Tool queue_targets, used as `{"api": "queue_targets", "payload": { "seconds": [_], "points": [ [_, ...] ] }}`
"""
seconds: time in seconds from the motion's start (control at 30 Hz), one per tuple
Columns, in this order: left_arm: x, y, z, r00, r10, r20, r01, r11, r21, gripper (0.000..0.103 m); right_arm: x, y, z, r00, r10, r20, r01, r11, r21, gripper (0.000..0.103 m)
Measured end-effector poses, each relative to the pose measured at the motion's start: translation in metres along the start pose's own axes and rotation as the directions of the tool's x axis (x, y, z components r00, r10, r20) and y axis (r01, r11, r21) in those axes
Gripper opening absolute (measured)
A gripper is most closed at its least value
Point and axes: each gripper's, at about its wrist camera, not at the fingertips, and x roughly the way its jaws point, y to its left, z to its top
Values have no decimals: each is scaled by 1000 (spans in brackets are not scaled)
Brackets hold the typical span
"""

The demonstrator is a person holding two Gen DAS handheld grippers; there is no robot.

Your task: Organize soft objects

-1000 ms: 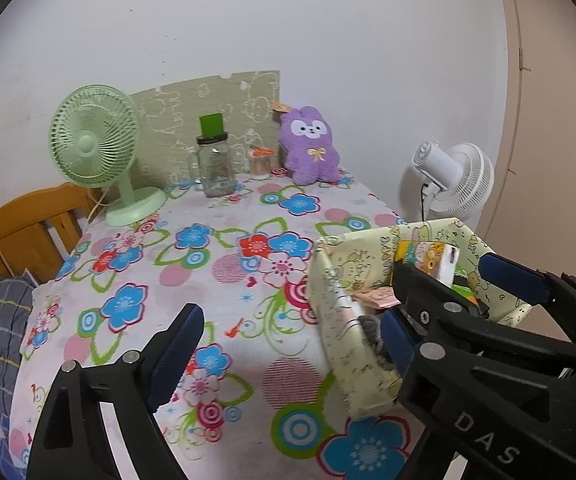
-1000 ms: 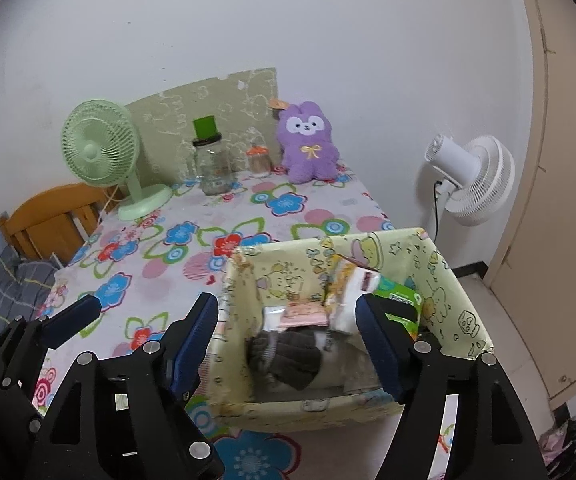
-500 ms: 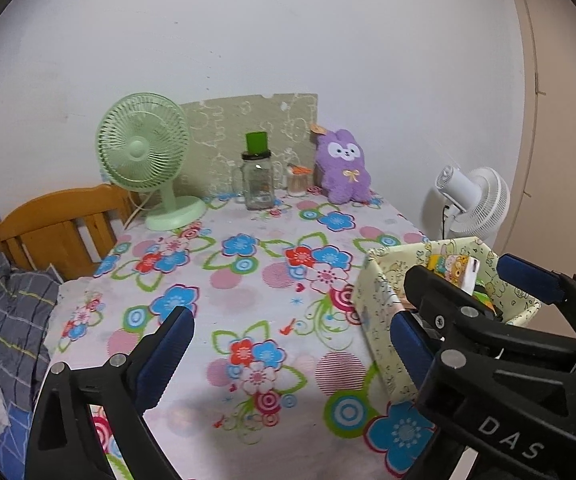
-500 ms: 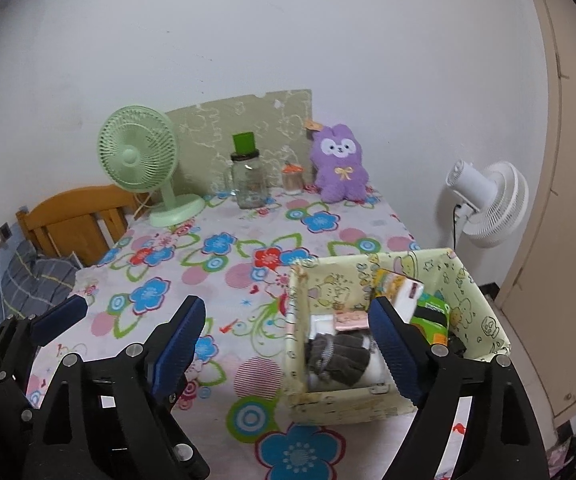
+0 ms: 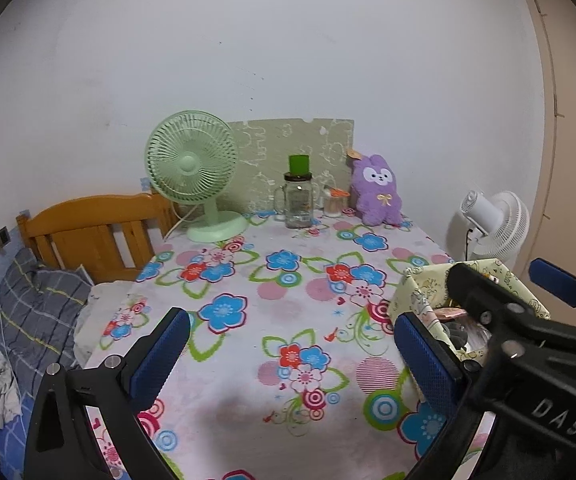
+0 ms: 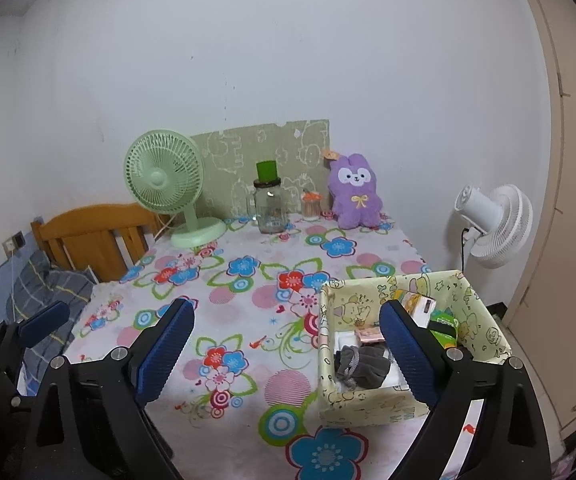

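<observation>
A purple plush bunny (image 5: 377, 190) (image 6: 355, 191) sits upright at the table's far edge against the wall. A yellow-green fabric box (image 6: 488, 330) (image 5: 412, 296) stands at the near right of the table and holds a grey soft item (image 6: 362, 362) and several packets. My left gripper (image 5: 292, 354) is open and empty above the near table edge. My right gripper (image 6: 286, 354) is open and empty, with its right finger over the box. The right gripper's body also shows in the left wrist view (image 5: 528, 344), in front of the box.
A green desk fan (image 5: 192, 168), a glass jar with a green lid (image 5: 298, 200) and a small cup (image 5: 333, 203) stand along the back. A white fan (image 6: 492, 226) is off the table's right. A wooden headboard (image 5: 92, 232) and bedding (image 5: 36, 304) lie left.
Both grippers have pulled back and up from the table and the box, so the box looks smaller and more of the table shows. Both stayed open and empty.
</observation>
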Motion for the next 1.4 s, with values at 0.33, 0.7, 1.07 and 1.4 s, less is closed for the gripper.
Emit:
{"api": "queue_targets", "payload": {
  "seconds": [0.33,0.7,1.07,1.4],
  "points": [
    [-14,13,-2,999,39,26,-39,999,-17,103,-18,-10,1,998,-31,52,30,999,30,99],
    [-18,15,-2,998,44,37,-43,999,-26,103,-22,-17,-1,997,-39,59,36,998,49,101],
    [-20,19,0,998,51,37,-49,997,-53,103,-22,-16,-1,998,-35,53,33,999,44,101],
    [-20,23,1,998,52,41,-49,996,-70,103,-21,-17,-1,998,-37,46,34,998,47,101]
  ]
}}
